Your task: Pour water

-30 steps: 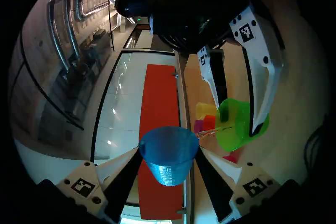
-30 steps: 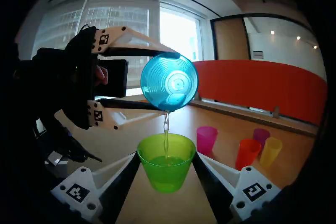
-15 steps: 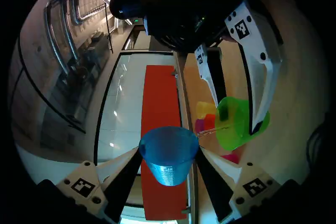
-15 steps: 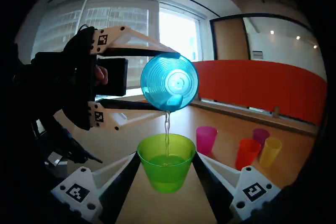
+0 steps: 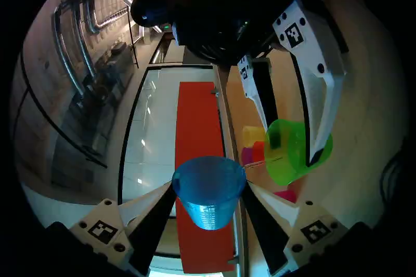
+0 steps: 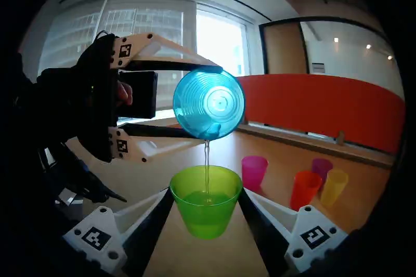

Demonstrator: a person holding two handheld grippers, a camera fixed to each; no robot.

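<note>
Wooden surface [image 5: 359, 136] backs the translucent green plastic cup [image 5: 291, 149] in the left gripper view, clamped by the right tool [image 5: 294, 147]; the left tool [image 5: 208, 196] grips a translucent blue plastic cup [image 5: 209, 188] nearby. Right gripper view: blue cup tipped above the green, thin water stream [image 6: 206, 157] falling in.

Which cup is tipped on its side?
The blue cup, held in the air and streaming water into the green cup below; the rest stand upright.
</note>
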